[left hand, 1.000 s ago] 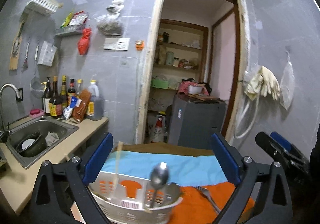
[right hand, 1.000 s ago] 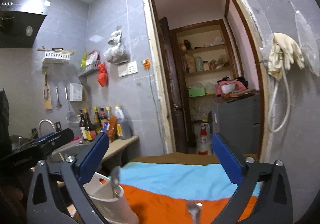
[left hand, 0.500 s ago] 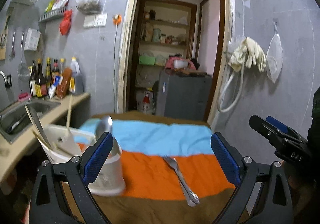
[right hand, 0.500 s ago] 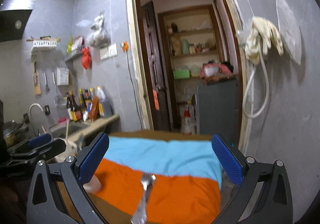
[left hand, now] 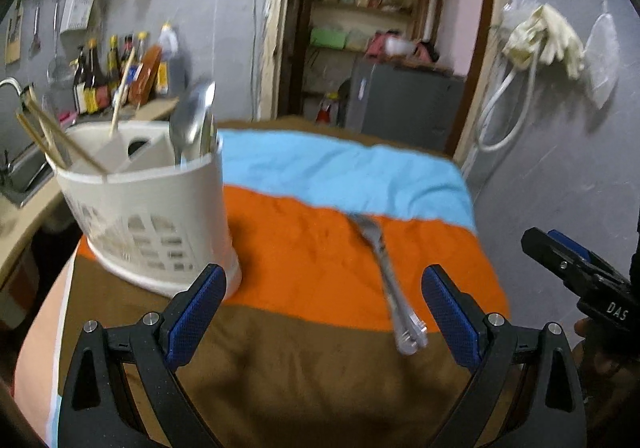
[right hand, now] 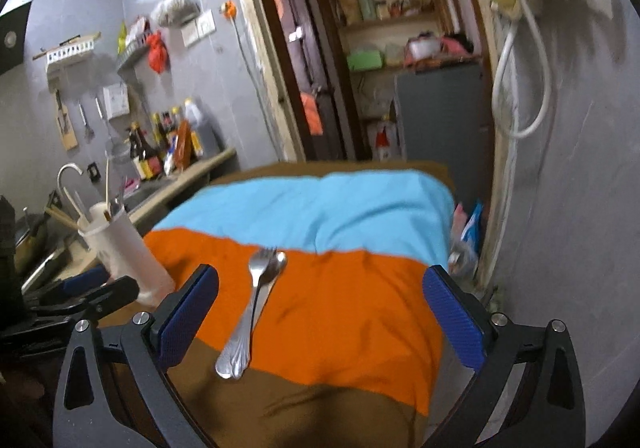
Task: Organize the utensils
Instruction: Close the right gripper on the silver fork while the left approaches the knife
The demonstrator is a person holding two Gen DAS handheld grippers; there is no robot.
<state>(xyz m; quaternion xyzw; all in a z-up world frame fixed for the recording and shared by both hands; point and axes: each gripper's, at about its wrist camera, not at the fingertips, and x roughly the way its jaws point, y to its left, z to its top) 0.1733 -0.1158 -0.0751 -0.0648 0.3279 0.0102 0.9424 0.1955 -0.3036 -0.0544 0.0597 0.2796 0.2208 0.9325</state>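
A white plastic utensil holder (left hand: pixel 156 220) stands on the left of the striped cloth; it holds wooden chopsticks (left hand: pixel 52 136) and metal spoons (left hand: pixel 192 120). It also shows in the right wrist view (right hand: pixel 124 252). A metal fork (left hand: pixel 384 280) lies on the orange stripe with a spoon under it, both clear in the right wrist view (right hand: pixel 256 300). My left gripper (left hand: pixel 324 312) is open and empty, just in front of the holder and the fork. My right gripper (right hand: pixel 320 312) is open and empty, above the fork's handle end.
The table wears a cloth with blue, orange (right hand: pixel 340 308) and brown stripes. A counter with a sink (right hand: pixel 48 244) and sauce bottles (left hand: pixel 116 72) lies to the left. A doorway with shelves and a grey cabinet (left hand: pixel 404 100) is behind. A hose and gloves hang on the right wall (left hand: pixel 540 44).
Both grippers have pulled back and tilted down, so the holder, fork and cloth fill more of the views. Both stay open and empty.
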